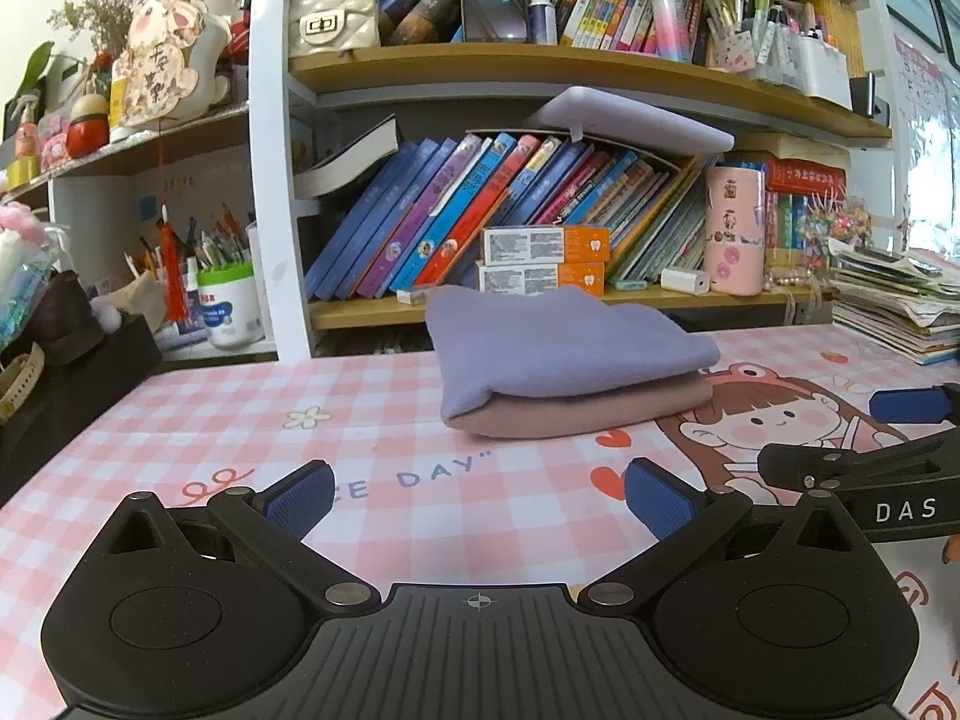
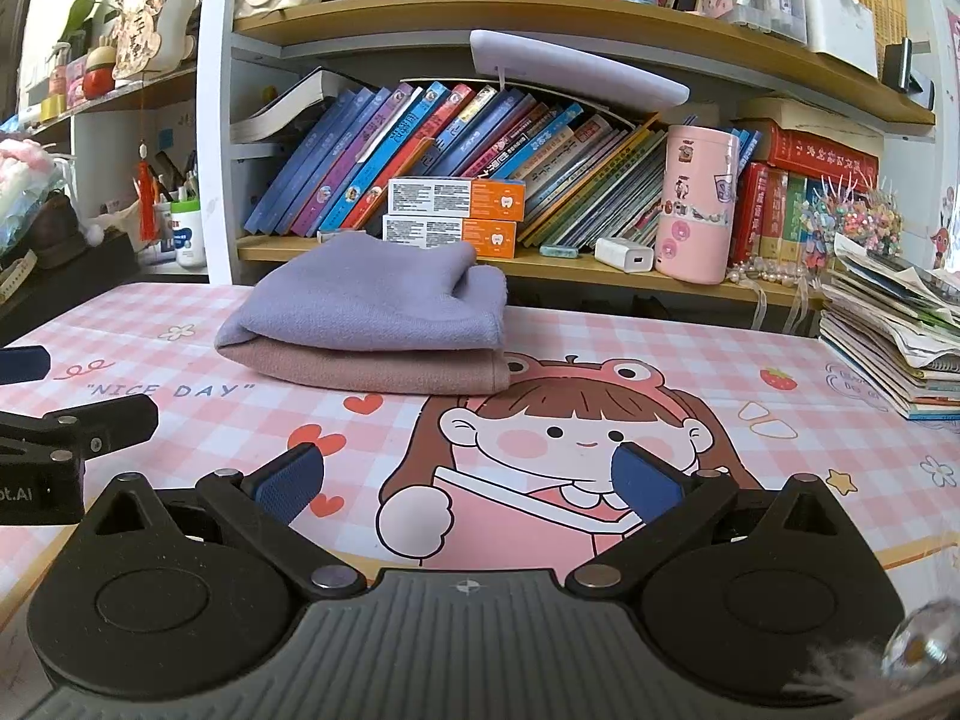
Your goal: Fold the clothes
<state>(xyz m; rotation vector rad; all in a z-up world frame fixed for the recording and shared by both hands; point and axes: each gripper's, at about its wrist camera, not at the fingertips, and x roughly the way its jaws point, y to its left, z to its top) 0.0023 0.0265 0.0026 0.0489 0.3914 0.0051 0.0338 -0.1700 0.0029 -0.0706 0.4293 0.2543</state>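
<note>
The left gripper (image 1: 477,501) hangs low over the pink checked desk mat (image 1: 252,438), jaws spread wide and holding nothing; the right gripper (image 2: 468,486) beside it is likewise spread and empty, above the cartoon girl (image 2: 564,438) printed on the mat; beyond both, clear of their fingers, lies the folded purple garment (image 2: 372,300), stacked squarely on the folded pink garment (image 2: 384,369); the stack sits just behind the girl's head, in front of the bookshelf (image 2: 540,264).
</note>
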